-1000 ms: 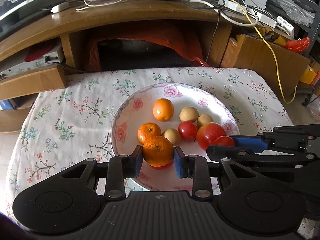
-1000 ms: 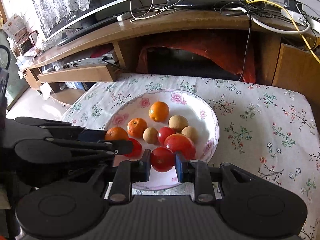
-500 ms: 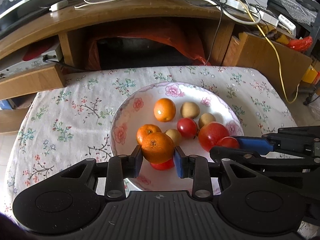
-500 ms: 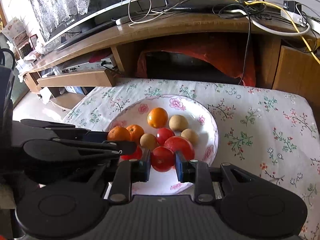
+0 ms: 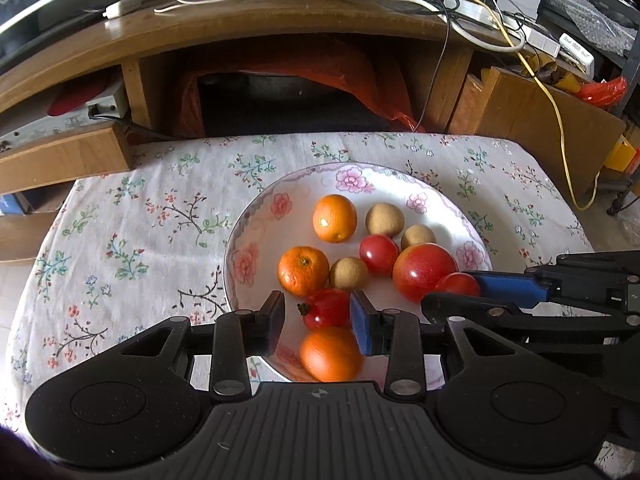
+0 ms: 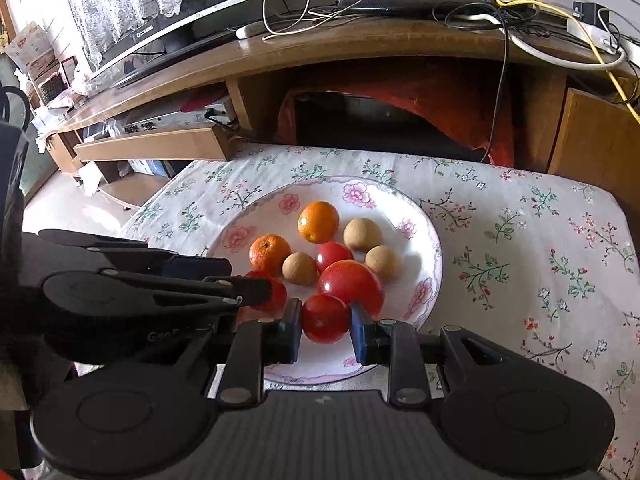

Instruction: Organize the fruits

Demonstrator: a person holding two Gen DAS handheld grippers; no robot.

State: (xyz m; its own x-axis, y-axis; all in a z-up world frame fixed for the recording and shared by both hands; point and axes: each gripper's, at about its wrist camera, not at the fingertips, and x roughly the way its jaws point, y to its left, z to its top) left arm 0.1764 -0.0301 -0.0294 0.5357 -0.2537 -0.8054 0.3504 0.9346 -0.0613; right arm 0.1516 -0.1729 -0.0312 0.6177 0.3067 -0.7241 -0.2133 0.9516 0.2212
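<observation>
Left gripper [image 5: 316, 322]: black plastic frame, flat blue pads; its jaws are opening, standing apart with bare gaps on both sides of the fruit.
Released orange [image 5: 330, 354]: blurred, dimpled orange ball, low between the left pads and nearer the camera than their tips, touching neither pad; it sits over the near rim of the plate.
Small red fruit [image 5: 326, 308]: glossy, round, with a dark dried stem tip on its left; it lies on the plate just past the blurred orange, between the left fingertips.
Right gripper [image 6: 325, 327]: same black frame and blue pads; clamped together on a cherry tomato.
Cherry tomato [image 6: 325, 318]: smooth, shiny red sphere, pressed by both right pads, held above the plate's near edge.
Plate [image 5: 256, 232]: wide, shallow, glazed white ceramic with pink flower prints and a thin patterned rim; it lies straight ahead of both grippers.
Fruit ahead of the left pads: 2 oranges with pebbled skin, the nearer [image 5: 303, 271] just beyond the left pad, the farther [image 5: 334, 218] deeper in the plate.
Brown fruits: 3 matte, tan, rough-skinned balls; 1 [image 5: 348, 273] just beyond the left gripper's right pad.
Large tomato [image 6: 351, 285]: big glossy red globe, touching the held cherry tomato from behind.
Tablecloth [image 6: 520, 248]: pale woven fabric printed with small flowers and twigs, spread under the plate.
</observation>
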